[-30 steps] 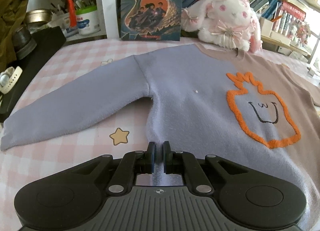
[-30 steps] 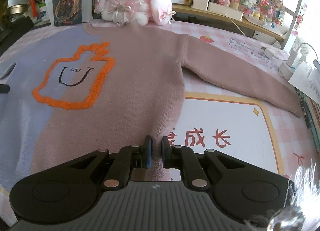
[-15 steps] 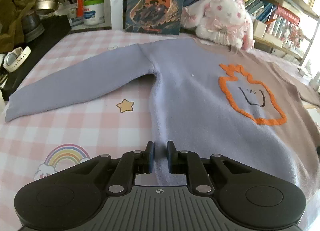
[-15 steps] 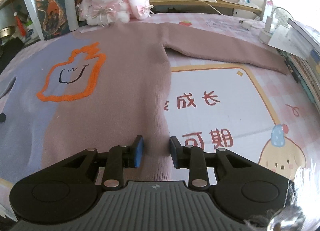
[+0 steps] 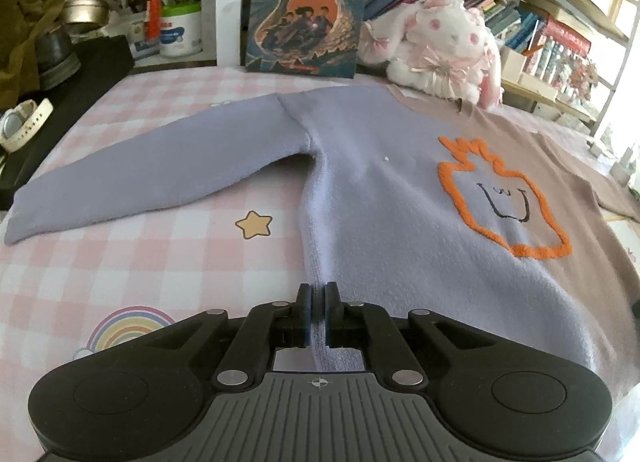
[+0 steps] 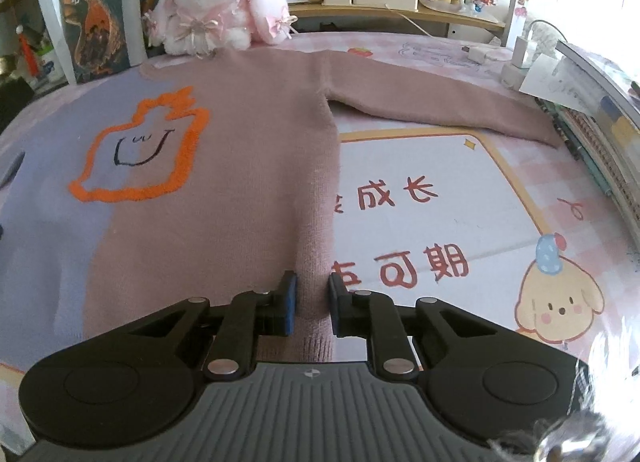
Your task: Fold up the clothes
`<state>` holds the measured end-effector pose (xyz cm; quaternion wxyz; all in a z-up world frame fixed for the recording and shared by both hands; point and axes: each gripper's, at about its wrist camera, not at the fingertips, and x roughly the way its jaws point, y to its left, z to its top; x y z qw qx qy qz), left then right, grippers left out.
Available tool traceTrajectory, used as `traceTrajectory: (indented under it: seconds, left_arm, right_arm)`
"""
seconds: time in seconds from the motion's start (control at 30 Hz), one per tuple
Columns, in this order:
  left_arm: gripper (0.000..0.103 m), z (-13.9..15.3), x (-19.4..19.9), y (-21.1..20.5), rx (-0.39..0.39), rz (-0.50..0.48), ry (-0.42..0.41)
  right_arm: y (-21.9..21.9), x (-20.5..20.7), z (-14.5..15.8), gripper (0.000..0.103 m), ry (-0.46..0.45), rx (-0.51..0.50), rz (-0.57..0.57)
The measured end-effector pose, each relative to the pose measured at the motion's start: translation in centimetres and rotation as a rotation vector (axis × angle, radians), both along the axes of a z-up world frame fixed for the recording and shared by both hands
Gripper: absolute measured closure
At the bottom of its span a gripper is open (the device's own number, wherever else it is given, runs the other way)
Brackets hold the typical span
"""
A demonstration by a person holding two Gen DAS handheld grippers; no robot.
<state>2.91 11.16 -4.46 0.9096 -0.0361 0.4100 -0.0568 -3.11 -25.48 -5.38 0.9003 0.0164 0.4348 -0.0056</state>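
— Where's the sweater (image 5: 372,190) lying?

— Flat and face up on the counter (image 5: 132,246), on the pink checked mat, both sleeves spread wide. Lilac half on my left, brown half on my right, with the orange outline design (image 6: 140,154) across the chest.

— And your left gripper (image 5: 316,312)?

— Down at the lilac side seam near the hem. Its jaws are clenched on a ridge of that fabric, pads almost together.

— The right gripper (image 6: 312,308)?

— At the brown side edge near the hem. Its jaws stand apart, straddling a strip of the knit without pinching it.

— Anything behind?

— A plush rabbit (image 6: 212,18) by the collar and a book (image 5: 306,10) standing upright beside it
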Motion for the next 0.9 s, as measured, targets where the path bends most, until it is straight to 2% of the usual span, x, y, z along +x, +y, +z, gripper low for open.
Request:
traceTrajectory:
  seconds: [0.13, 0.3, 0.37, 0.5, 0.53, 0.6, 0.7, 0.77, 0.8, 0.9]
  left_arm:
    - [0.098, 0.0, 0.1, -0.1, 0.005, 0.018, 0.005]
    - [0.097, 0.1, -0.5, -0.6, 0.03, 0.046, 0.006]
    - [0.09, 0.3, -0.7, -0.8, 0.051, 0.069, 0.004]
    - [0.09, 1.3, -2.1, -1.7, 0.093, 0.137, -0.045]
    - [0.09, 1.7, -2.6, -2.0, 0.092, 0.143, -0.057]
    - [0.088, 2.4, -3.7, -2.8, 0.087, 0.149, -0.081]
    - [0.078, 2.8, -5.0, -4.0, 0.077, 0.159, -0.074]
    - [0.072, 3.0, -5.9, -4.7, 0.071, 0.167, -0.067]
    - [0.071, 3.2, -6.3, -5.1, 0.067, 0.171, -0.064]
    - [0.054, 3.5, -7.6, -6.2, 0.059, 0.181, -0.059]
  right_arm:
    - [0.4, -0.2, 0.0, 0.088, -0.004, -0.032, 0.044]
    - [-0.3, 0.1, 0.0, 0.088, 0.004, -0.005, 0.082]
    - [-0.6, 0.1, 0.0, 0.088, 0.006, 0.001, 0.1]
    - [-1.0, -0.2, 0.0, 0.085, -0.003, 0.017, 0.114]
    - [-1.1, -0.2, 0.0, 0.081, -0.004, 0.017, 0.116]
    - [-1.3, -0.3, 0.0, 0.081, -0.007, 0.02, 0.122]
    - [-1.6, -0.4, 0.0, 0.078, -0.011, 0.023, 0.132]
    - [-1.7, -0.5, 0.0, 0.071, -0.012, 0.023, 0.13]
    - [-1.7, -0.7, 0.1, 0.064, -0.015, 0.023, 0.126]
    - [-1.8, -1.3, 0.5, 0.054, -0.034, 0.027, 0.117]
